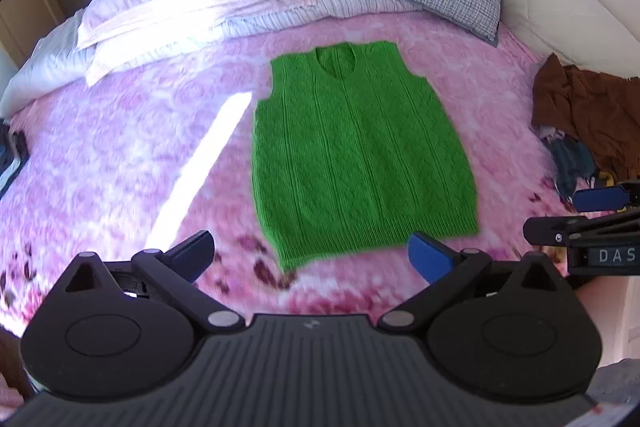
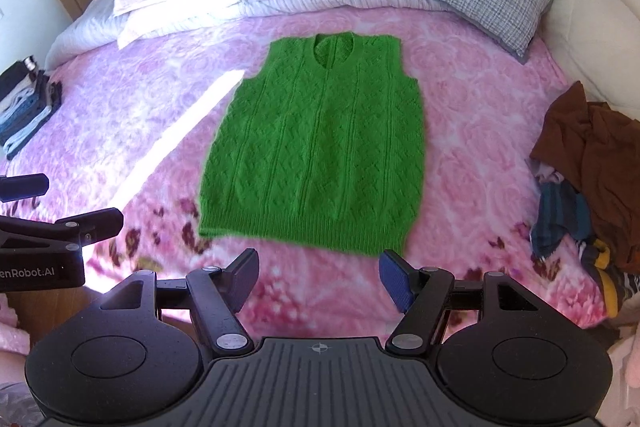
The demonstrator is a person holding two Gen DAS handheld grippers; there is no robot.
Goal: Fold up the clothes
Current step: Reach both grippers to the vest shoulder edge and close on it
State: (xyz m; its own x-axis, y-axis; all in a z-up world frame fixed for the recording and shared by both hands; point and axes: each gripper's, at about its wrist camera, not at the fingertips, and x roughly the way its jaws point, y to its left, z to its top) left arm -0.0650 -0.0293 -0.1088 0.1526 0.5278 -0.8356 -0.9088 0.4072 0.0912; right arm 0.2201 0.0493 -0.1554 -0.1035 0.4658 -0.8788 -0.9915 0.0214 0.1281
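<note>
The green knitted vest (image 2: 316, 147) lies spread flat and face up on the pink floral bedspread (image 2: 472, 131), hem toward the cameras and V-neck away toward the pillows, so its long axis runs straight out from both grippers, roughly along the line they point. The right gripper (image 2: 318, 277) hangs just short of the hem with its jaws spread wide and nothing between them; in its own view the hem's right-hand corner sits directly ahead of the blue pad, while the left-hand corner lies farther off to the side. The left gripper (image 1: 310, 257) is likewise wide open and empty, and from its view the hem's left corner dips between its two fingers, just beyond the tips. Each hand therefore looks closest to its own hem corner, the left to the left one, the right to the right one, with neither touching the knit. Unfolded brown and striped clothes (image 2: 588, 163) are heaped at the right edge, and a folded stack (image 2: 28, 107) rests far left, both well apart from the vest.
</note>
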